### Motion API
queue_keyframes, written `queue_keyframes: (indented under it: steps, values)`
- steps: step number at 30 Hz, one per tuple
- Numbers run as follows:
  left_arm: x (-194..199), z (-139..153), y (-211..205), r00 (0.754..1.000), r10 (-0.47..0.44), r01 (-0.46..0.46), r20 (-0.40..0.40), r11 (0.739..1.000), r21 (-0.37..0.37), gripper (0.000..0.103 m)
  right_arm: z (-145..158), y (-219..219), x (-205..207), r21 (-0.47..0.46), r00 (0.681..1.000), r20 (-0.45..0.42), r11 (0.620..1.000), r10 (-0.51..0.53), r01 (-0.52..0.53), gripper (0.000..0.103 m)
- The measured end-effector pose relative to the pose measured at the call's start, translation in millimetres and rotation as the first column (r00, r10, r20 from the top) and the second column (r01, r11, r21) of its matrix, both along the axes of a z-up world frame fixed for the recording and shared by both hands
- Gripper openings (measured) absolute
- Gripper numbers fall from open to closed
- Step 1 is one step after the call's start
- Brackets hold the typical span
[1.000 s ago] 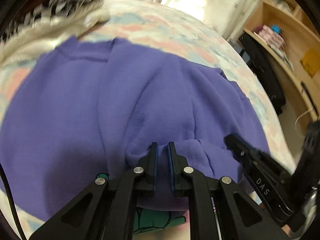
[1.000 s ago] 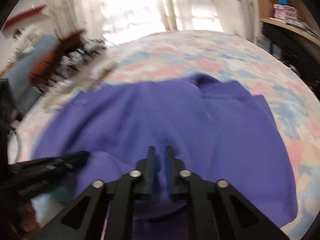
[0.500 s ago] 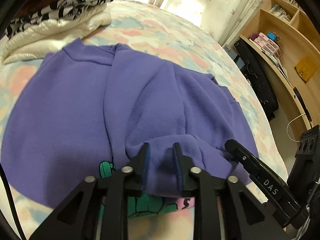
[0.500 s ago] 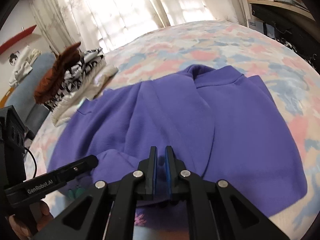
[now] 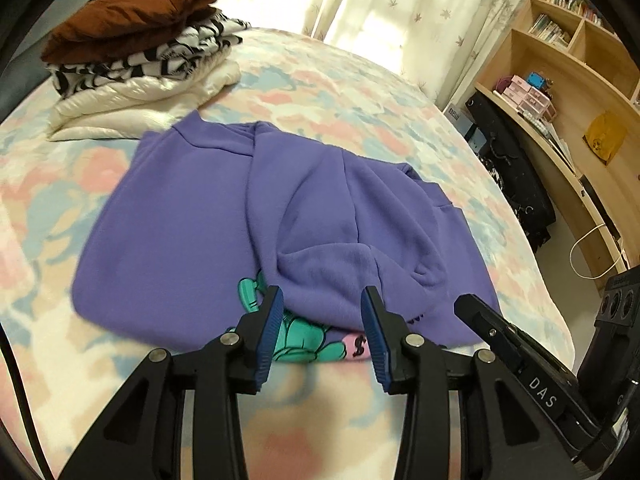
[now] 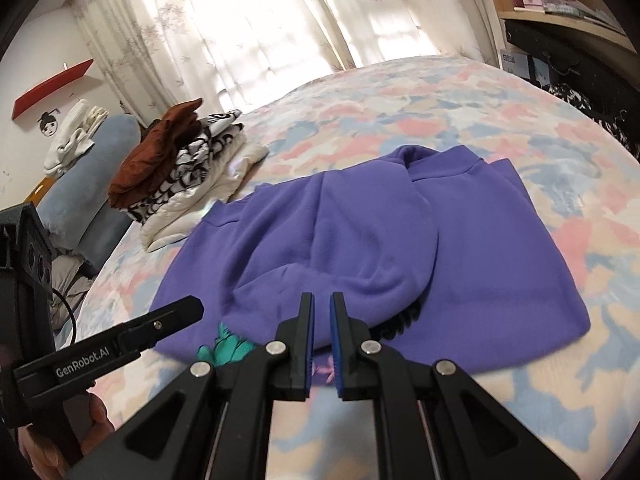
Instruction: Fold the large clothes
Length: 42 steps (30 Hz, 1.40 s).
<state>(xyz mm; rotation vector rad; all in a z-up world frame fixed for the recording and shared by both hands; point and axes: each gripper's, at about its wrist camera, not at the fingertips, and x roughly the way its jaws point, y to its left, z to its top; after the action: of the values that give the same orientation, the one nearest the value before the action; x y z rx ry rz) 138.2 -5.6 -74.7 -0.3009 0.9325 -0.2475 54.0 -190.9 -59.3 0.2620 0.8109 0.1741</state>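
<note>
A purple sweatshirt lies partly folded on the bed, sleeves laid over its body; it also shows in the right wrist view. A green and pink print peeks out at its near hem. My left gripper is open and empty, just short of the near hem. My right gripper has its jaws nearly together with nothing between them, also at the near hem. Each gripper shows at the edge of the other's view.
A pile of folded clothes, brown on top of striped and white, sits at the far left of the floral bedspread. Wooden shelves and a black bag stand to the right. A blue pillow lies left.
My left gripper opened and let go of the purple fabric. Both grippers drew back toward the near edge of the bed, and the sleeve fold settled on the sweatshirt.
</note>
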Motion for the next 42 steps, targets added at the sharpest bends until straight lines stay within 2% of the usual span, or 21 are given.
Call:
queue_keyframes:
  steps: [5, 10, 17, 21, 28, 34, 42]
  values:
    - [-24, 11, 13, 0.999, 0.023, -0.023, 0.025, 1.0, -0.009, 0.045, 5, 11, -19, -0.016, 1.0, 0.004, 1.0, 0.02, -0.02, 0.008]
    - [-42, 15, 22, 0.999, 0.031, -0.031, 0.035, 1.0, 0.006, 0.046, 11, 21, -33, -0.034, 0.999, 0.019, 0.999, 0.036, -0.036, 0.008]
    - [-53, 3, 48, 0.997, 0.07, -0.07, 0.015, 0.998, -0.007, 0.062, 12, 33, -33, -0.04, 0.998, 0.006, 0.998, 0.058, -0.057, 0.008]
    - [-51, -16, 66, 0.995, 0.1, -0.101, -0.032, 0.994, -0.035, 0.063, 8, 39, -28, -0.037, 0.998, 0.002, 0.998, 0.056, -0.056, 0.008]
    - [-41, -62, 97, 0.98, 0.155, -0.173, -0.122, 0.972, -0.159, 0.063, -7, 53, -7, -0.035, 0.998, -0.033, 0.997, 0.062, -0.063, 0.008]
    - [-21, -93, 109, 0.967, 0.192, -0.231, -0.165, 0.938, -0.257, 0.063, -8, 59, 9, -0.054, 0.998, 0.018, 0.996, 0.068, -0.067, 0.008]
    - [19, -114, 105, 0.964, 0.21, -0.249, -0.162, 0.927, -0.282, 0.067, -15, 60, 41, -0.096, 0.997, 0.036, 0.994, 0.065, -0.061, 0.008]
